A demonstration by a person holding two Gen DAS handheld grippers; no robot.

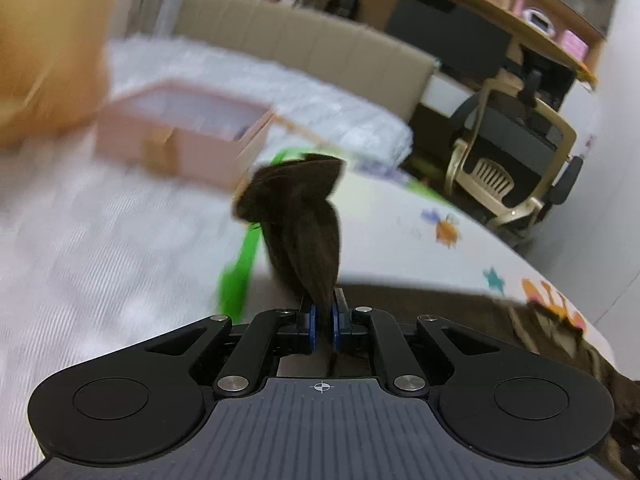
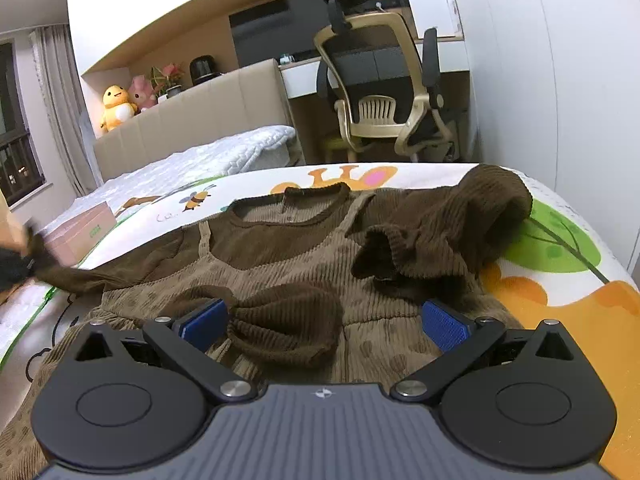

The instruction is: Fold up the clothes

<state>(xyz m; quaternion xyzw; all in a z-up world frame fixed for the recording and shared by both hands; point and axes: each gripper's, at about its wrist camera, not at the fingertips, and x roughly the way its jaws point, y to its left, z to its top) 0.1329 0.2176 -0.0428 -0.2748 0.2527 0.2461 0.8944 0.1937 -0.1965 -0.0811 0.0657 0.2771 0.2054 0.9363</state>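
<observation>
My left gripper [image 1: 324, 316] pinches a dark brown sleeve [image 1: 304, 216], raised.
My right gripper [image 2: 324, 322], spread, hovers over the corduroy dress [image 2: 288, 276]; bedsheet [image 2: 560, 280] borders it.

Bright indoor light (left view motion-blurred)
</observation>
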